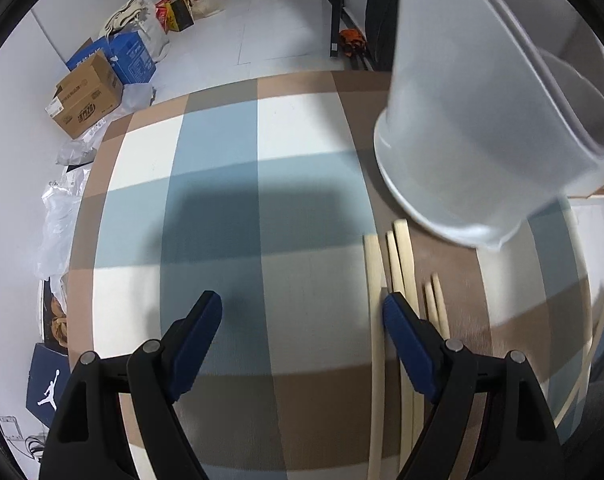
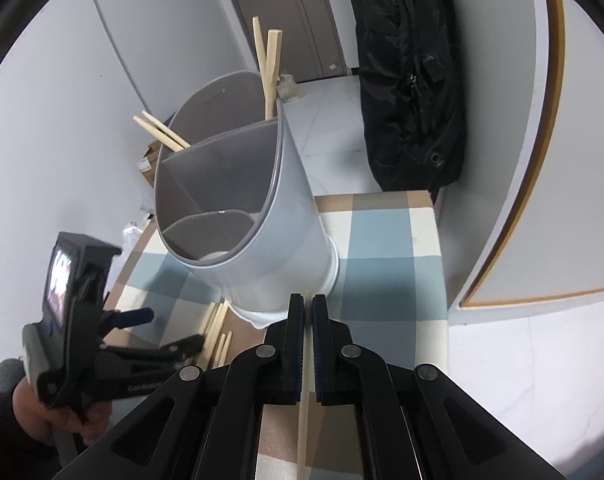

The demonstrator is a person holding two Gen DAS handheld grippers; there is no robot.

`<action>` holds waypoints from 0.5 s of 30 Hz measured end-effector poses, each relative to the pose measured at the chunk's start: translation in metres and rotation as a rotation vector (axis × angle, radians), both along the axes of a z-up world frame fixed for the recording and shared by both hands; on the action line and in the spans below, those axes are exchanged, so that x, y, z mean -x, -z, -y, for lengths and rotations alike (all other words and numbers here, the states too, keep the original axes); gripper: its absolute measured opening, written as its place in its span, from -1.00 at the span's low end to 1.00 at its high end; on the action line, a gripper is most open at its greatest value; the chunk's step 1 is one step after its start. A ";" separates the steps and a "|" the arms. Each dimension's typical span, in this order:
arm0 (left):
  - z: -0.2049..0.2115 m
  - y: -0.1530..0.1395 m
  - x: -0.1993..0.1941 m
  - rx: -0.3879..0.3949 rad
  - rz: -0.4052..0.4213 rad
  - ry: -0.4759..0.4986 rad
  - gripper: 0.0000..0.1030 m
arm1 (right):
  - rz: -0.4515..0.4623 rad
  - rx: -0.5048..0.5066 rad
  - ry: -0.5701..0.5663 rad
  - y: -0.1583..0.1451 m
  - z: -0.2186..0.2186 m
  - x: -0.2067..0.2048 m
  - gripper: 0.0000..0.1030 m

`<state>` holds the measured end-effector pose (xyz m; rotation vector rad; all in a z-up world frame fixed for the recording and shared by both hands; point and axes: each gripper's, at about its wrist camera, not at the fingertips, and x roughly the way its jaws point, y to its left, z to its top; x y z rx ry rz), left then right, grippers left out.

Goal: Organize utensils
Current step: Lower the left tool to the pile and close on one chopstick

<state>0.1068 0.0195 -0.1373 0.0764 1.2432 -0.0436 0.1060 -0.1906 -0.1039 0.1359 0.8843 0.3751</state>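
A grey divided utensil holder (image 2: pixel 286 236) stands on the checkered tablecloth (image 2: pixel 385 240). Chopsticks (image 2: pixel 268 68) stick up out of its far compartments. My right gripper (image 2: pixel 306 300) is shut on a single pale chopstick (image 2: pixel 303 412), just in front of the holder's base. Several loose chopsticks (image 1: pixel 401 264) lie on the cloth beside the holder (image 1: pixel 481 140). My left gripper (image 1: pixel 302 308) hangs open above the cloth with nothing between its fingers; its right finger (image 1: pixel 401 324) is over the loose chopsticks. The right wrist view shows the left gripper (image 2: pixel 166 328) held in a hand (image 2: pixel 62 412).
A black backpack (image 2: pixel 409 80) hangs behind the table's far right corner. Cardboard boxes (image 1: pixel 90 92) and bags (image 1: pixel 150 20) sit on the floor beyond the table's left edge. The cloth (image 1: pixel 222 200) left of the chopsticks is bare.
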 end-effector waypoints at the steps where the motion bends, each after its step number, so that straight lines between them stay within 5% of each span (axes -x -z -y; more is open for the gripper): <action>1: 0.002 0.000 -0.002 0.006 -0.003 0.000 0.55 | -0.001 -0.006 0.003 0.000 0.001 0.000 -0.94; 5: 0.008 0.002 -0.008 0.005 -0.001 0.010 0.51 | 0.000 -0.025 0.016 -0.003 0.005 0.001 -0.94; 9: 0.009 0.000 -0.009 0.045 0.004 0.020 0.19 | 0.004 -0.036 0.022 -0.004 0.007 0.000 -0.94; 12: 0.011 -0.002 -0.008 0.058 0.021 0.030 -0.20 | 0.004 -0.042 0.026 -0.004 0.009 -0.002 -0.94; 14: 0.011 -0.004 -0.007 0.078 0.030 0.041 -0.74 | 0.006 -0.043 0.027 -0.005 0.009 -0.001 -0.94; 15: 0.009 -0.004 -0.006 0.094 0.031 0.037 -0.83 | 0.008 -0.045 0.029 -0.005 0.009 -0.001 -0.94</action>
